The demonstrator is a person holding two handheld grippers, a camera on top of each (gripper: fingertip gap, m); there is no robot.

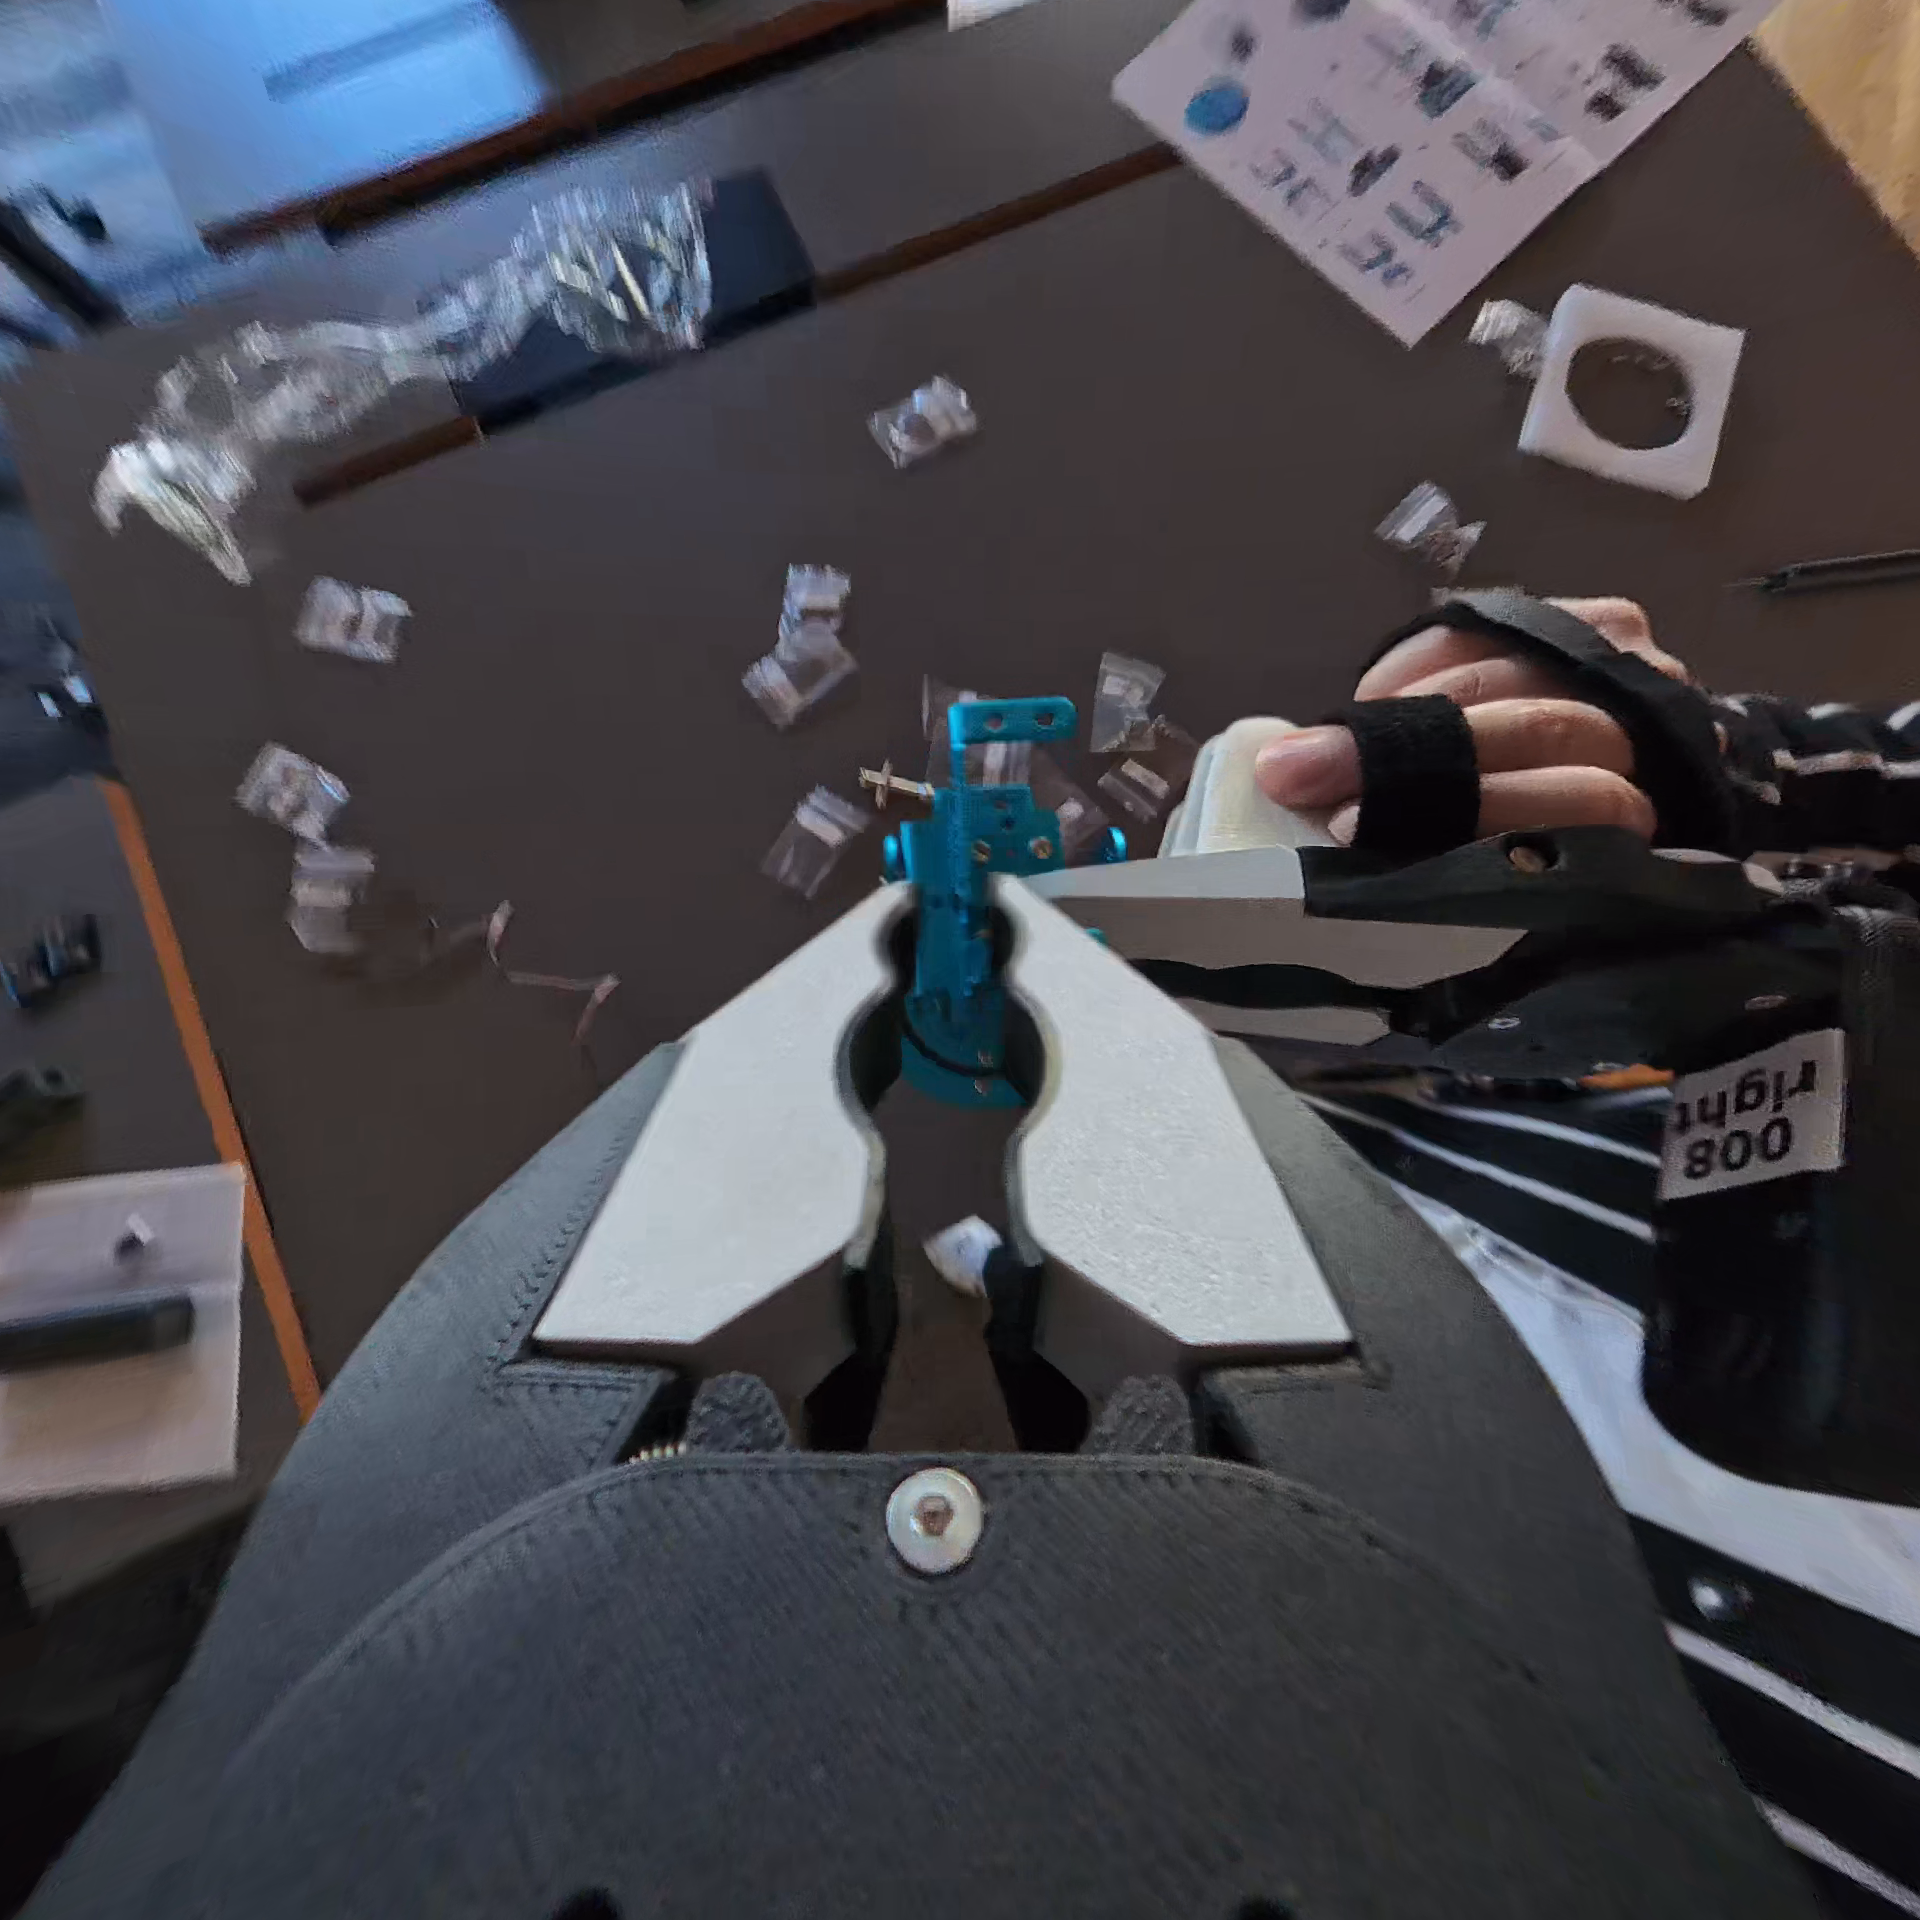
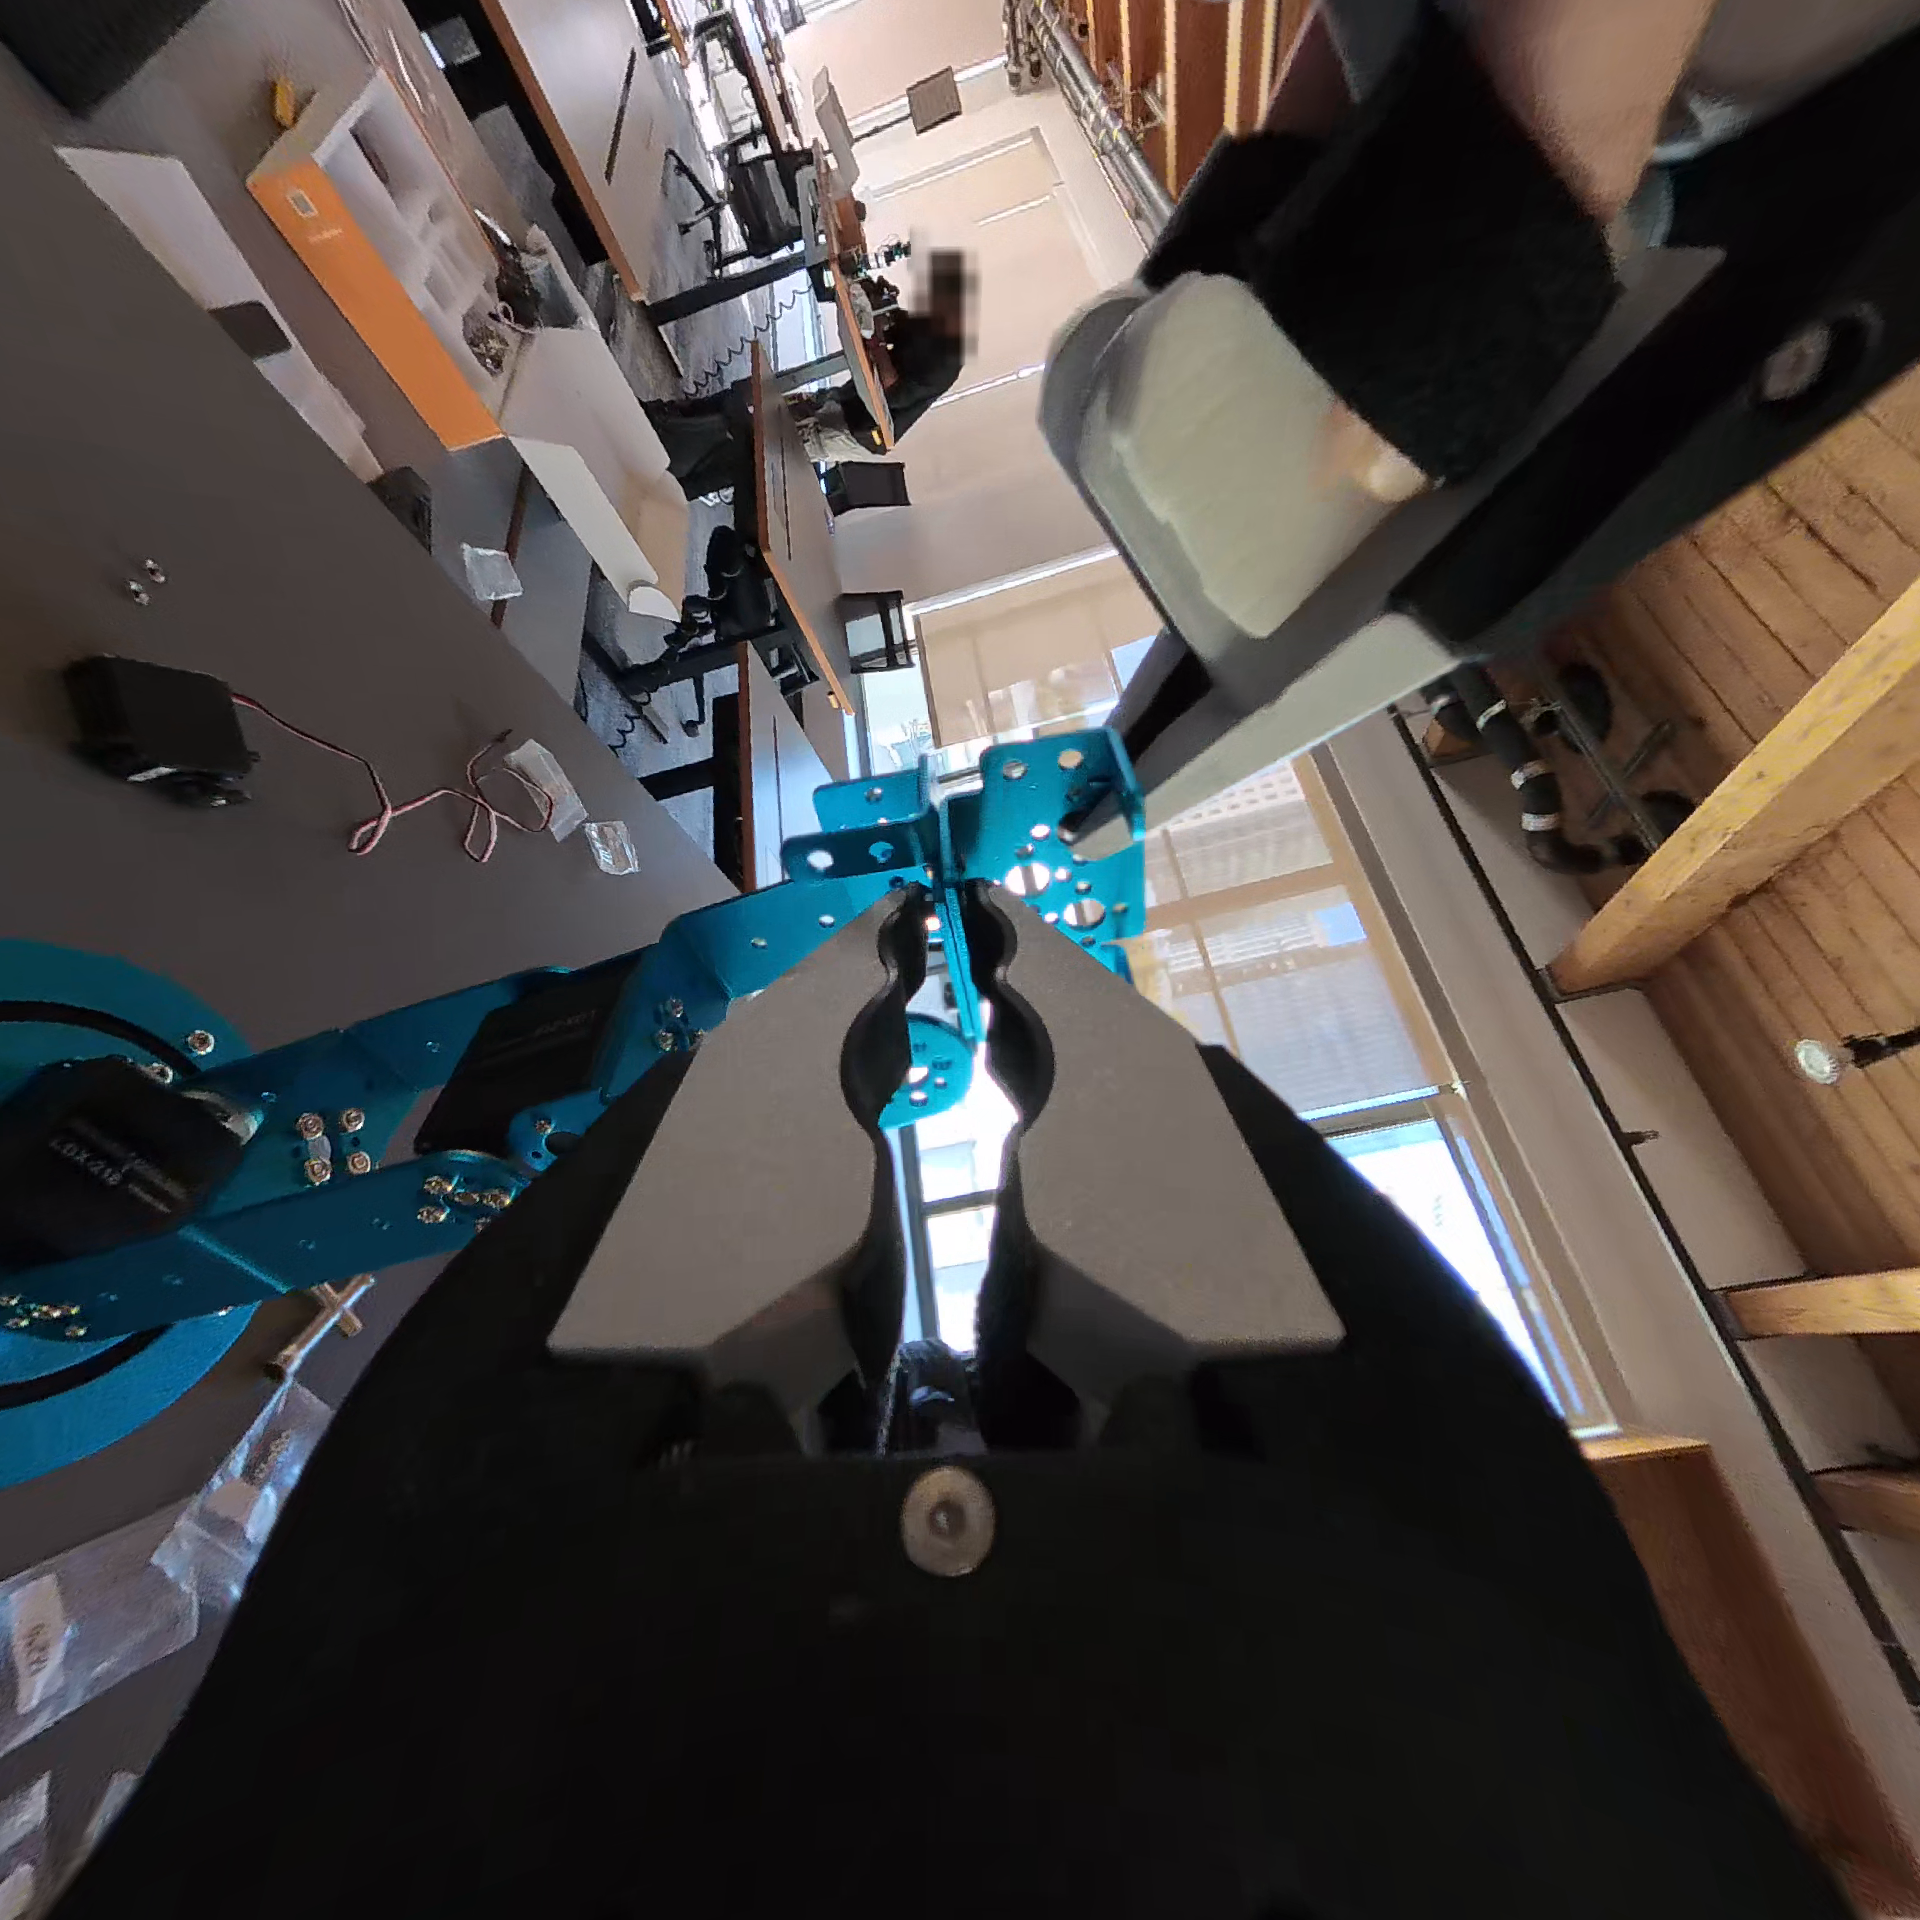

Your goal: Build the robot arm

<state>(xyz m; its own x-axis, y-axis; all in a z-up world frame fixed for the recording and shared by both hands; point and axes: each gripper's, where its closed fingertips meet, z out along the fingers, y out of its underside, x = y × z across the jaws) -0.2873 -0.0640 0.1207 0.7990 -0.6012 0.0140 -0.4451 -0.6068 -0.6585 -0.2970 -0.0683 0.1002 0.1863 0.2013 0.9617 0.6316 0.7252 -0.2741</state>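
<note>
The jaws of the left gripper [image 1: 951, 904] are closed on a blue metal bracket assembly [image 1: 961, 914], which stands up between the grey fingers at the centre of the left wrist view and rises above their tips. The jaws of the right gripper [image 2: 943, 902] are likewise clamped on the same blue assembly, gripping a thin blue plate at the centre of the right wrist view. In that view the blue jointed arm [image 2: 582, 1049] runs from the gripper down to the lower left, where its round blue base [image 2: 125, 1351] rests on the grey worktop [image 2: 260, 582]; the left gripper enters from the upper right with its tip touching a perforated blue bracket [image 2: 1049, 821]. In the left wrist view the right gripper comes in from the right edge, held by a hand [image 1: 1507, 727] in a black fingerless glove. Small clear plastic bags [image 1: 800, 655] lie scattered over the dark worktop in the middle of the frame, a white foam block with a round hole [image 1: 1631, 390] sits at upper right beside a printed sheet [image 1: 1423, 135]. A black servo with red and white wires [image 2: 156, 727] lies at the left of the right wrist view.
</note>
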